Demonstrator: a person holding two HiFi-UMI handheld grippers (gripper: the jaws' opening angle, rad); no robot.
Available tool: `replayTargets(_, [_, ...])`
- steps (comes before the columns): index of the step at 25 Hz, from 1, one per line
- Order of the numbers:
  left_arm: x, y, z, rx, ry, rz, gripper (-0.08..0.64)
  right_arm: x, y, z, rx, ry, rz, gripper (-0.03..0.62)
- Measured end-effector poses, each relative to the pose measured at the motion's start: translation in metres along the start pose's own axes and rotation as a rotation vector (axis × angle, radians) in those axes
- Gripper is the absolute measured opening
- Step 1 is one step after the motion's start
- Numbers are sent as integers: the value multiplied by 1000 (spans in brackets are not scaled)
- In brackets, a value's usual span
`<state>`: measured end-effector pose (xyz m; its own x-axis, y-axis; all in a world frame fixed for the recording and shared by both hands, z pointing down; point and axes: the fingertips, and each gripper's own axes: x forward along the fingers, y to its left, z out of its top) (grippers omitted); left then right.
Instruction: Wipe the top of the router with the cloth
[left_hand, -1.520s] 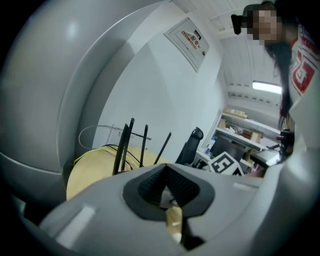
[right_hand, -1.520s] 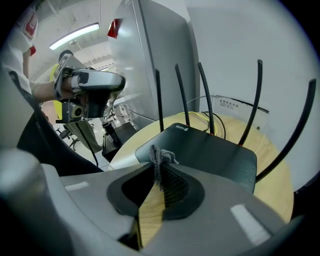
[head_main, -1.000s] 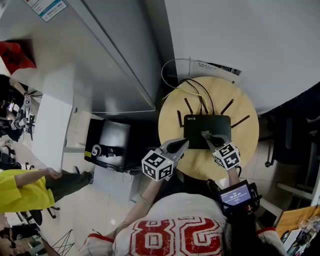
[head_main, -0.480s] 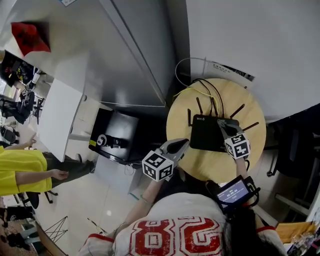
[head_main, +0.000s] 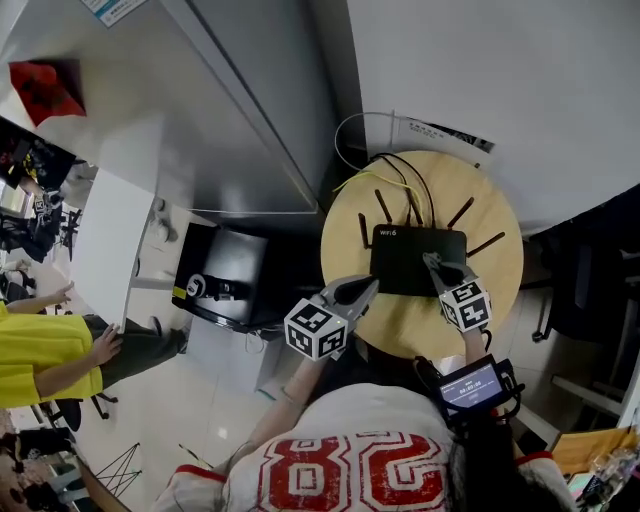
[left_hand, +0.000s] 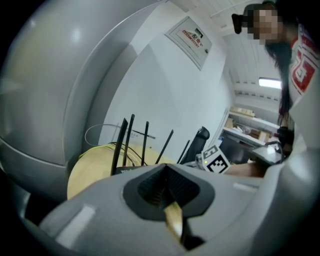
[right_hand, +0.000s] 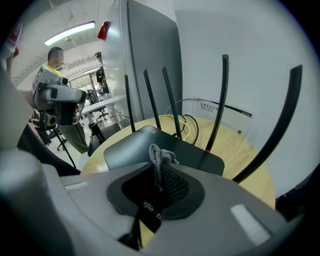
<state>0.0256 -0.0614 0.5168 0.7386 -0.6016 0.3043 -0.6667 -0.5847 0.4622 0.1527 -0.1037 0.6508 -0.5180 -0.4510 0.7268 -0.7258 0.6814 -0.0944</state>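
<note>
Pinching the cloth (right_hand: 159, 156) in my right tool (head_main: 432, 263) over the router (head_main: 400, 266) (left tool (head_main: 360, 288) pressed together, idle), next I'd sweep across its top.

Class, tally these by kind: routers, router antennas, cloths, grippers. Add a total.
router: 1
antennas: 5
cloth: 1
grippers: 2, left gripper and right gripper
Total: 9

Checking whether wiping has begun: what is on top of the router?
Only the grey cloth, pinched in the right gripper, sits over the right part of the black router. The rest of the top is bare. The gripper hides whether the cloth touches it.
</note>
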Motion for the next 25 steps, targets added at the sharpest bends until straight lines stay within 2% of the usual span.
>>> replayTargets(9, [23, -24, -5, 16, 31, -83, 0, -25, 38, -32, 40, 5, 40, 37])
replayTargets(15, [33, -32, -9, 17, 41, -104, 0, -34, 50, -45, 62, 5, 61, 37])
replayTargets(20, [33, -31, -7, 16, 37, -95, 0, -31, 28, -36, 36, -9, 26, 37])
replayTargets(25, [24, -17, -3, 6, 19, -40, 0, -25, -15, -20, -5, -11, -31, 37])
